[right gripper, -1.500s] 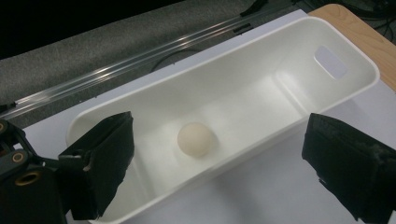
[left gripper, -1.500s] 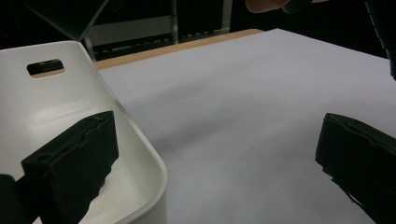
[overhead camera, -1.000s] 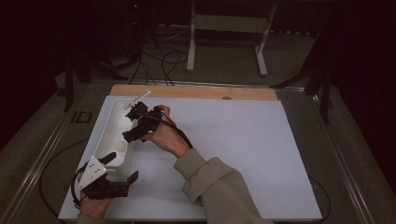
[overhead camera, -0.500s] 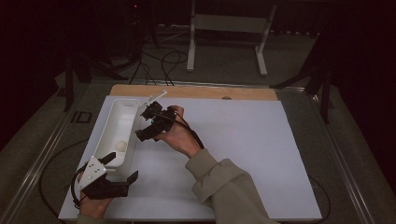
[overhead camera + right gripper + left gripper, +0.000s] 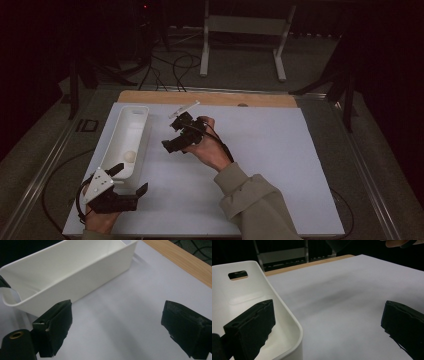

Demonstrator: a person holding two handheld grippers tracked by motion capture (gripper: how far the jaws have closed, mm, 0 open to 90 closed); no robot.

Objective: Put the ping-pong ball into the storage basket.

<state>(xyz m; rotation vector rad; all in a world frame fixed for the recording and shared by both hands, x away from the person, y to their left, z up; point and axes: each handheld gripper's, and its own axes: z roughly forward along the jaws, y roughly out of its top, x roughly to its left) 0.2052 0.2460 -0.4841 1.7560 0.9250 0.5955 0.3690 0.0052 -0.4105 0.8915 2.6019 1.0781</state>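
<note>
A long white bin (image 5: 125, 131) lies along the left side of the white sheet, with a small pale round object (image 5: 130, 156) inside near its front end. My left gripper (image 5: 132, 178) is open at the bin's near end. In the left gripper view (image 5: 327, 325) one jaw is inside the bin (image 5: 289, 325) and the other is outside it over the sheet. A hand holds my right gripper (image 5: 168, 136) above the sheet just right of the bin, open and empty. In the right gripper view (image 5: 120, 327) its jaws face the bin's side wall (image 5: 75, 275).
A white sheet (image 5: 260, 150) covers the table, with a wooden strip (image 5: 210, 98) along the far edge, also in the right gripper view (image 5: 180, 257). Beyond the table stand a metal frame (image 5: 240, 30) and cables on the floor. A sleeve (image 5: 250, 200) crosses the near middle.
The right gripper has drawn back from over the bin, moving right and a little toward the person. The left gripper has stayed put.
</note>
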